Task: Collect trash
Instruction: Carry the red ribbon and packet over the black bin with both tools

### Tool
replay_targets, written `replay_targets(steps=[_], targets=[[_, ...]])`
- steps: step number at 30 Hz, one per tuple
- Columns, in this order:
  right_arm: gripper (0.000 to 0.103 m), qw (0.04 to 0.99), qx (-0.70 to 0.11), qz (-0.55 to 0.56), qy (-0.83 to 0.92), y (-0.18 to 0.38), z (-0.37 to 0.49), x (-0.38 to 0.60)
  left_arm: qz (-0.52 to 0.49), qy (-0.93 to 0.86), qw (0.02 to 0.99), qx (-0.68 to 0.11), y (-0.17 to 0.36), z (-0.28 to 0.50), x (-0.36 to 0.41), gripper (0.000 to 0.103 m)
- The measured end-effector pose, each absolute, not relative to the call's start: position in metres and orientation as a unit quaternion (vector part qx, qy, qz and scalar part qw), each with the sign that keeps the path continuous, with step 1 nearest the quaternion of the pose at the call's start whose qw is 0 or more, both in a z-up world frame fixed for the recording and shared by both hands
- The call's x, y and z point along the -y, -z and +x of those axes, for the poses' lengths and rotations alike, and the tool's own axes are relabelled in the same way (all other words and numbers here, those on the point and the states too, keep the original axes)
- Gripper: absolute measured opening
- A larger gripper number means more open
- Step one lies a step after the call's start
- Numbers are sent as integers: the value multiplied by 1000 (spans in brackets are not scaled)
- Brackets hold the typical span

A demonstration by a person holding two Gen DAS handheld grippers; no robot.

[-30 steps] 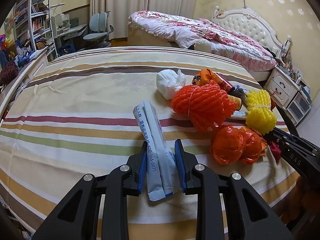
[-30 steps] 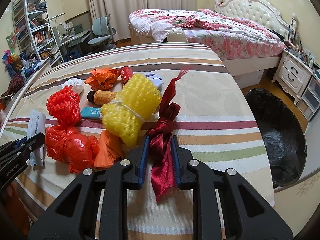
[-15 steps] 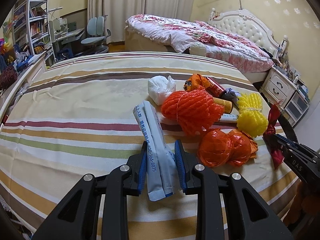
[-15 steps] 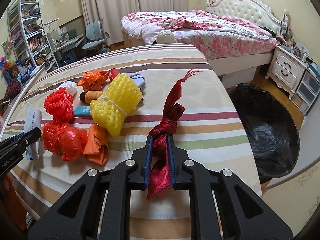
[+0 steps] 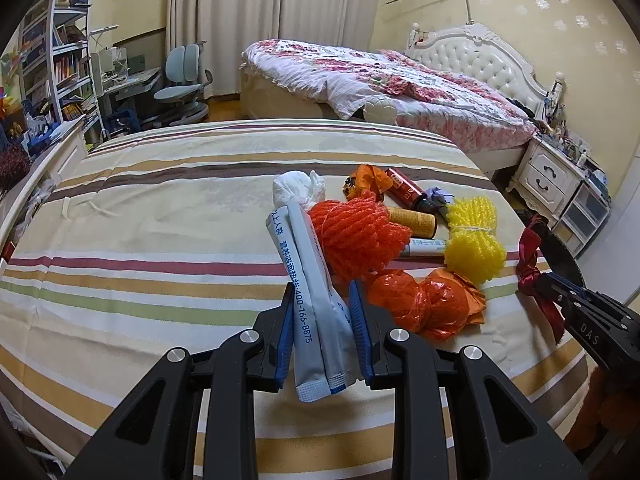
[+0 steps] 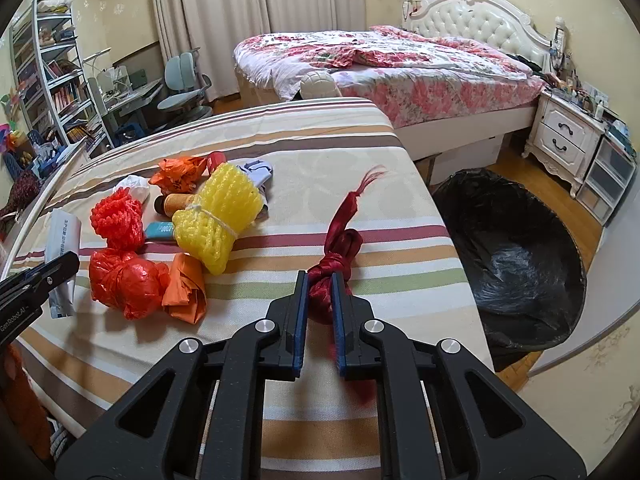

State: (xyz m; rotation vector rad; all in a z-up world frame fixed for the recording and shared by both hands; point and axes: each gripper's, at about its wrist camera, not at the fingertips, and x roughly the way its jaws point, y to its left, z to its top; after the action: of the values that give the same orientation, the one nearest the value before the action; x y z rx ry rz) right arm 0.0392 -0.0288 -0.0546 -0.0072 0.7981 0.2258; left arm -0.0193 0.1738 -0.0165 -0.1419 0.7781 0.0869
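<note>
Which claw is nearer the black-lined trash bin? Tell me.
Right. The right claw, shut on the red ribbon, is at the striped bed's edge beside the trash bin. The left claw, holding the grey sachet, is across the trash pile from it.

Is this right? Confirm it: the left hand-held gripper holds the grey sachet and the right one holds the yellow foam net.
Not quite. The right hand-held gripper is shut on the dark red ribbon, as the right wrist view shows; the yellow foam net lies on the bed. The left hand-held gripper does hold the grey sachet.
</note>
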Motion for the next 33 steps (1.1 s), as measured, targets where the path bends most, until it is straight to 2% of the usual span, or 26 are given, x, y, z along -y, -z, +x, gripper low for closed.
replay_targets(steps=[10, 13, 15, 17, 20, 24, 25, 26, 27, 33], targets=[[11, 913, -391, -2, -112, 55, 39, 32, -66, -34, 925, -372, 12, -16, -164, 27], [13, 909, -400, 9, -114, 62, 41, 33, -67, -37, 924, -375, 14, -15, -166, 27], [19, 908, -404, 12, -113, 64, 43, 34, -69, -40, 923, -377, 16, -15, -167, 27], [34, 908, -405, 15, -112, 66, 45, 34, -70, -41, 922, -378, 18, -16, -169, 27], [43, 908, -404, 13, -110, 67, 48, 32, -71, -41, 922, -379, 20, -16, -169, 27], [43, 907, -408, 5, -104, 71, 57, 27, -70, -41, 922, -378, 21, -17, -169, 27], [40, 906, -411, 1, -102, 72, 59, 26, -70, -41, 922, -379, 21, -16, -169, 27], [29, 906, -411, -4, -101, 73, 59, 25, -70, -40, 922, -378, 21, -16, -169, 27], [25, 906, -412, -7, -101, 74, 59, 24, -70, -41, 922, -378, 21, -16, -169, 27], [25, 912, -397, -6, -99, 64, 50, 31, -66, -37, 924, -374, 18, -14, -164, 27]])
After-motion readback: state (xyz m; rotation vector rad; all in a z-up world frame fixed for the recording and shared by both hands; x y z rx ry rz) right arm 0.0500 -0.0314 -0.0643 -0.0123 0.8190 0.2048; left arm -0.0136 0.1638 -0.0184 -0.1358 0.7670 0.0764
